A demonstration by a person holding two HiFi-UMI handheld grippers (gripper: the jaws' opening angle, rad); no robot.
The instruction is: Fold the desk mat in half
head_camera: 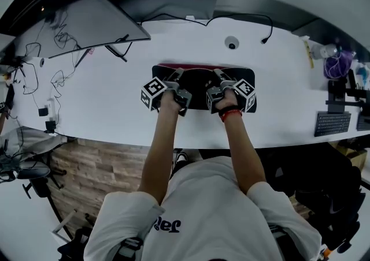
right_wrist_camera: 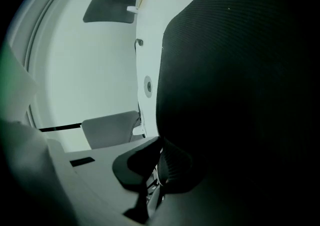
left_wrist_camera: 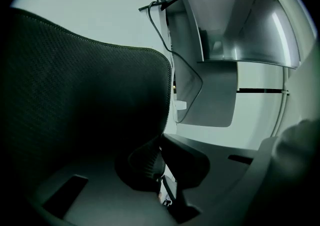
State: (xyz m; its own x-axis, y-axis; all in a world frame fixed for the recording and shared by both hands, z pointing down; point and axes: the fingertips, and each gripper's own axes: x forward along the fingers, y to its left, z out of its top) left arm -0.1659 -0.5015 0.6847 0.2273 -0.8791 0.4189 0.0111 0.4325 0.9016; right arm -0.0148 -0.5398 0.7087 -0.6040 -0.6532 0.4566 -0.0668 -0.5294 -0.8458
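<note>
left gripper [left_wrist_camera: 161, 160] clamped on desk mat [left_wrist_camera: 75, 95] | right gripper [right_wrist_camera: 159, 162] likewise | it blocks half of each view

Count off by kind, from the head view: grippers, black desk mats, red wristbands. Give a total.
2 grippers: left gripper, right gripper, both clamped on the mat
1 black desk mat
1 red wristband
Total: 4

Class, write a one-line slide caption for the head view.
Seen from above, the left hand-held gripper and right hand-held gripper each pinch the dark desk mat over the white desk.
</note>
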